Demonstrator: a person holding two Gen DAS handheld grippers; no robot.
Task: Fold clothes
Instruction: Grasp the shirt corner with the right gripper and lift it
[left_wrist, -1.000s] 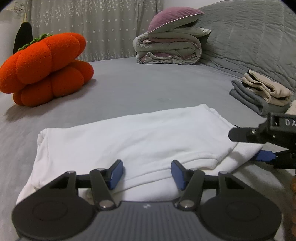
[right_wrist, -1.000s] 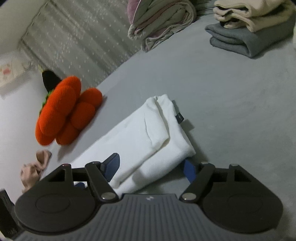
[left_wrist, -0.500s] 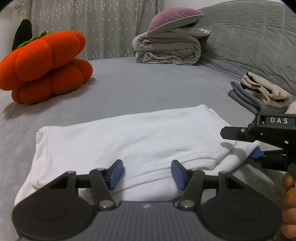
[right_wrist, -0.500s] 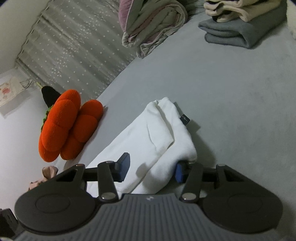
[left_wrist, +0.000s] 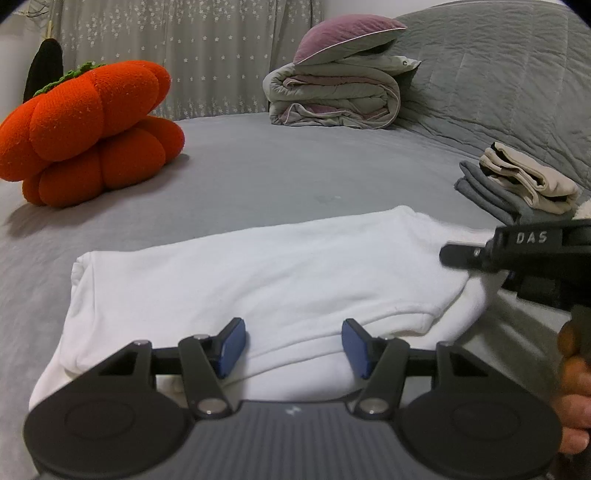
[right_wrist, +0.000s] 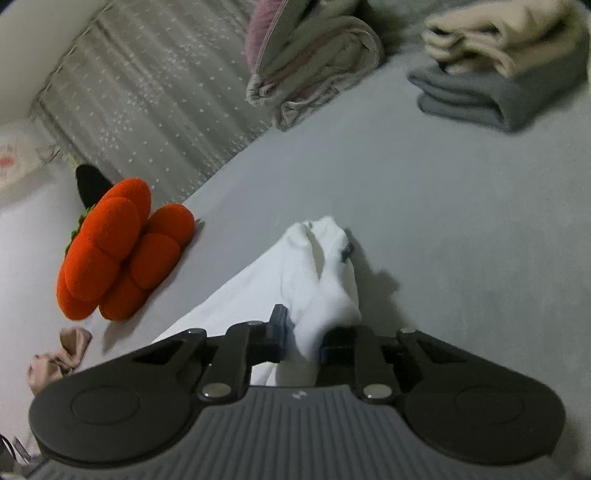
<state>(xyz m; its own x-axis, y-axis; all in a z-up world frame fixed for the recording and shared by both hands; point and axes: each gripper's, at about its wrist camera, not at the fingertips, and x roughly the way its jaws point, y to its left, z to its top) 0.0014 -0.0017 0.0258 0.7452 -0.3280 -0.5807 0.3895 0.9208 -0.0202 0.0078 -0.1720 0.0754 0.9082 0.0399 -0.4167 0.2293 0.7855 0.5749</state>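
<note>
A folded white garment (left_wrist: 258, 280) lies across the grey bed (left_wrist: 280, 177). My left gripper (left_wrist: 293, 347) sits over its near edge, blue pads (left_wrist: 231, 347) well apart, with a fold of the cloth lying loosely between them. At the garment's right end my right gripper (right_wrist: 303, 339) is closing; its pads pinch a bunched corner of the white garment (right_wrist: 317, 280). Seen from the left wrist, the right gripper's black finger (left_wrist: 461, 254) lies on that end of the cloth.
An orange pumpkin cushion (left_wrist: 88, 129) sits at the back left. A rolled quilt with a purple pillow (left_wrist: 332, 96) lies by the quilted headboard (left_wrist: 498, 74). Folded grey and beige clothes (left_wrist: 517, 181) are stacked at the right. A crumpled pink cloth (right_wrist: 59, 358) lies beyond the cushion.
The right gripper's jaws came together on the garment's right end, bunching the cloth between them. The left gripper stayed where it was, with the same opening.
</note>
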